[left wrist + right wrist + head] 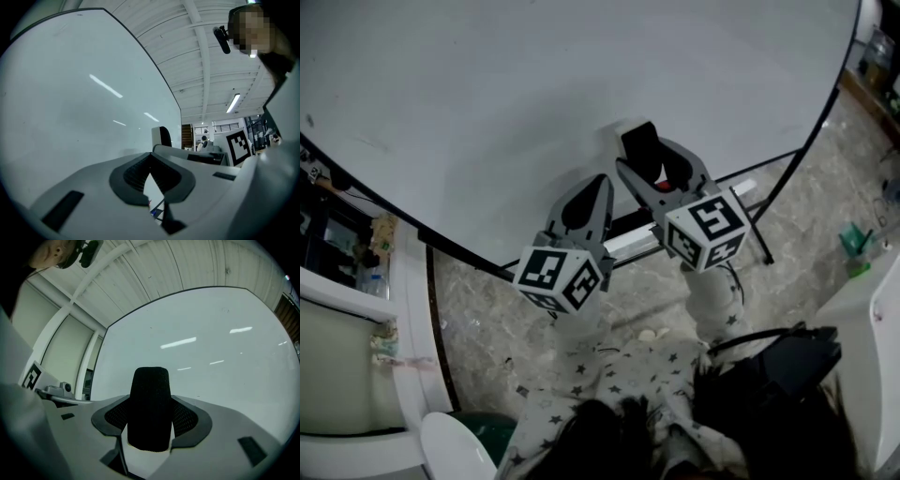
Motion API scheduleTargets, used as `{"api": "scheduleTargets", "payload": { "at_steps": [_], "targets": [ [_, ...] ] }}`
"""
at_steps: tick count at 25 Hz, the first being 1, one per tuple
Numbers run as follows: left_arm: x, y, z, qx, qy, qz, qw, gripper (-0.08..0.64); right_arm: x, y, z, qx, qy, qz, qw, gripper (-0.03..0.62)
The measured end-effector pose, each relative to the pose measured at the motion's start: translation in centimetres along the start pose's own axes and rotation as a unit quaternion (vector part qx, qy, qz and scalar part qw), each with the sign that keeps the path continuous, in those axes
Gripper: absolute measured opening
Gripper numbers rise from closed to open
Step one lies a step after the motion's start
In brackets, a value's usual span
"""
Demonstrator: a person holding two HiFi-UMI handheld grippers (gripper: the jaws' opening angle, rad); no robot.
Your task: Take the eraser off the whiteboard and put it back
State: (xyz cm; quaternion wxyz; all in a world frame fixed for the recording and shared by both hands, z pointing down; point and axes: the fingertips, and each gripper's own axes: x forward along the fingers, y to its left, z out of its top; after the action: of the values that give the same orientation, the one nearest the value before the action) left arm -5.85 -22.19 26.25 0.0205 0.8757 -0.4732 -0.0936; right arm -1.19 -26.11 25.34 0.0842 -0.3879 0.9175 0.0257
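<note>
The black felt eraser (pixel 639 145) sits upright between the jaws of my right gripper (pixel 644 161), which is shut on it close in front of the whiteboard (pixel 534 94). In the right gripper view the eraser (pixel 150 408) fills the gap between the pads, with the whiteboard (pixel 211 343) behind it. To its left, my left gripper (pixel 598 185) is shut with nothing in it, tips near the board's lower edge. The left gripper view shows its pads meeting at the tip (pixel 150 156), with the whiteboard (pixel 70 93) at left and the eraser (pixel 161 137) beyond.
A pale tray rail (pixel 628 246) runs under the board's lower edge, and a black stand leg (pixel 761 239) slants across the marbled floor. White furniture (pixel 356 375) stands at left, a white surface (pixel 872 328) at right, with green items (pixel 853 246) on the floor.
</note>
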Motion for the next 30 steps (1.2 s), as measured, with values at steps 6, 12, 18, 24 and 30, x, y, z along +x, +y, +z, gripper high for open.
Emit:
{"api": "scheduleTargets", "payload": {
  "at_steps": [6,12,18,24,30],
  "targets": [
    [-0.3,0.4,-0.3,0.003,-0.004,0.005,1.0,0.002,-0.4,-0.1,-0.3,0.005,-0.005,-0.004,1.0,0.258],
    [-0.2,-0.3,-0.2,0.022,-0.015,0.003,0.9996,0.002,-0.9,-0.5,-0.2,0.004,-0.011,-0.005,1.0,0.258],
    [-0.1,-0.3,-0.5,0.024,-0.009,0.001,0.9997,0.002,-0.7,-0.4,-0.2,0.004,-0.013,-0.001,1.0,0.258],
    [-0.2,-0.2,-0.1,0.023,-0.008,0.002,0.9997,0.002,-0.4,-0.3,0.3,0.004,-0.014,0.0,1.0,0.258],
    [0.2,-1.2,0.0,0.027,-0.009,0.004,0.9996,0.002,-1.2,-0.8,0.8,0.003,-0.018,0.004,1.0,0.258]
  ]
}}
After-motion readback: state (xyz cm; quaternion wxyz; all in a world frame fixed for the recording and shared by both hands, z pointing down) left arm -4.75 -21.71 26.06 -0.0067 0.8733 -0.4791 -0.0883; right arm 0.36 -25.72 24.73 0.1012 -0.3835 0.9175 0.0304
